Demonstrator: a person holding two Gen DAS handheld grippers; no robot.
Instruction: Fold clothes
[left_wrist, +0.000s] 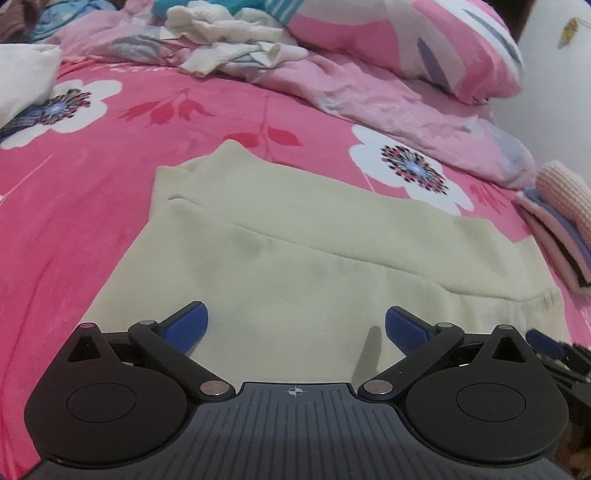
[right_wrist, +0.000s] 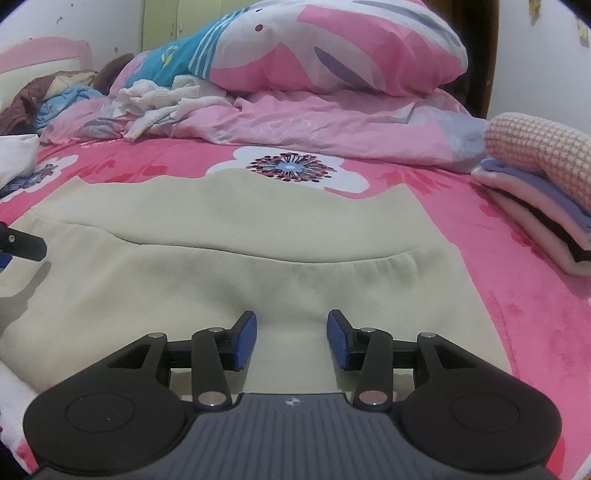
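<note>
Left wrist view: my left gripper hangs low over a cream garment spread on the pink floral bedsheet, its blue pads spread wide with nothing between them. The garment lies flat, and a long edge running across it suggests one layer is lying over another. I take it for a sweatshirt or trousers but cannot tell which.

In the right wrist view my right gripper sits over the near edge of the same cloth, jaws parted about halfway and holding nothing, though the fabric puckers a little between the pads.

On progress, I judge it partway. A folded stack of pink, lilac and checked pieces rests at the right, so some clothes already lie folded. A loose heap of white laundry lies crumpled near the pillow and looks unfolded. The cream piece fits either a fold just laid or one being set up.
</note>
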